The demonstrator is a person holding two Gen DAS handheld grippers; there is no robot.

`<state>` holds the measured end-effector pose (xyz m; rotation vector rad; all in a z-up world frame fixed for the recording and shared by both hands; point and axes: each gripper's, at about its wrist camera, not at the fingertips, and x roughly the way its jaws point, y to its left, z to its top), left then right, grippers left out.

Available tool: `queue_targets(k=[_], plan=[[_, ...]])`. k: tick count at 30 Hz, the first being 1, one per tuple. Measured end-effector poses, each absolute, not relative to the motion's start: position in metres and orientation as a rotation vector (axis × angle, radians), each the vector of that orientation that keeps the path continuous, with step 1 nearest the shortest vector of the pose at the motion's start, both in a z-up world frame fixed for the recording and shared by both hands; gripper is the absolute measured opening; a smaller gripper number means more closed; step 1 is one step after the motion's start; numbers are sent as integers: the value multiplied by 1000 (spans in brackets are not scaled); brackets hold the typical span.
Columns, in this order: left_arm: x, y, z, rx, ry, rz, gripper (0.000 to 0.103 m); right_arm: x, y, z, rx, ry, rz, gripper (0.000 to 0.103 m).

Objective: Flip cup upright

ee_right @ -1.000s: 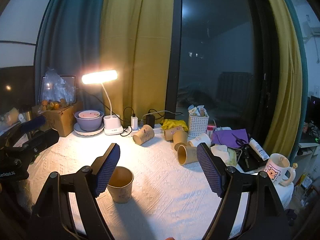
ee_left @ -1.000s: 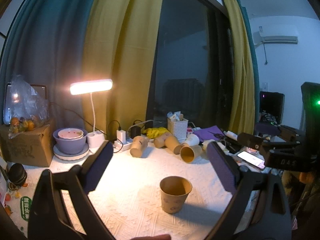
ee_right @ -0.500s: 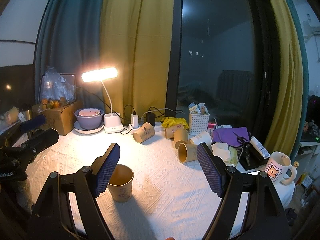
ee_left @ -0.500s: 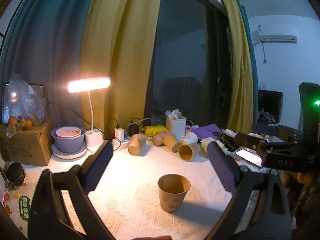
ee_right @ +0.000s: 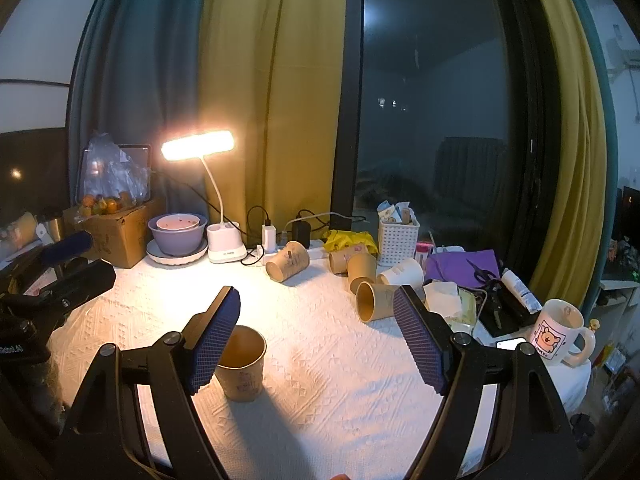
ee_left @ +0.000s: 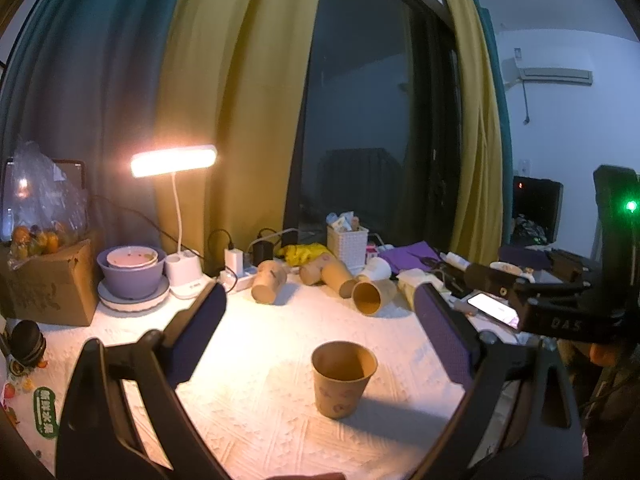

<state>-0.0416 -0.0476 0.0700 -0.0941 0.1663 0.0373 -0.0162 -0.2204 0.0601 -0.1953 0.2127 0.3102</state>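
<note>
Where the lamp's light falls on the white cloth of the bench (ee_left: 248, 364), we record one brown paper cup (ee_left: 343, 379), standing upright, mouth up, long axis vertical.

Position relative to tools: in the left wrist view the cup stands ahead of the left tool (ee_left: 320, 332), between the lines of its two pads and nearer the right one, touching neither. In the right wrist view it stands low and to the left, partly hidden behind the left pad of the right tool (ee_right: 318, 336); we cannot tell whether pad and cup touch. We note both tools spread wide, pinching nothing.

Surroundings, rear of bench: four brown cups lying on their sides (ee_right: 362, 272), one white cup (ee_right: 402, 272) likewise tipped, a lit desk lamp (ee_right: 222, 196), stacked bowls (ee_right: 177, 232), a cardboard box (ee_right: 120, 232), a white basket (ee_right: 398, 240), purple cloth (ee_right: 460, 264), a cartoon mug (ee_right: 558, 330). All stand well apart from the upright cup.
</note>
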Motion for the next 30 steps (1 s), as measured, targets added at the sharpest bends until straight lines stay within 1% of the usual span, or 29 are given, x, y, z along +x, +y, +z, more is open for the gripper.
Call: queue_targets(k=[30], plan=[[-42, -47, 64, -107, 182, 10, 96, -15, -219, 57, -195, 218, 311, 82]])
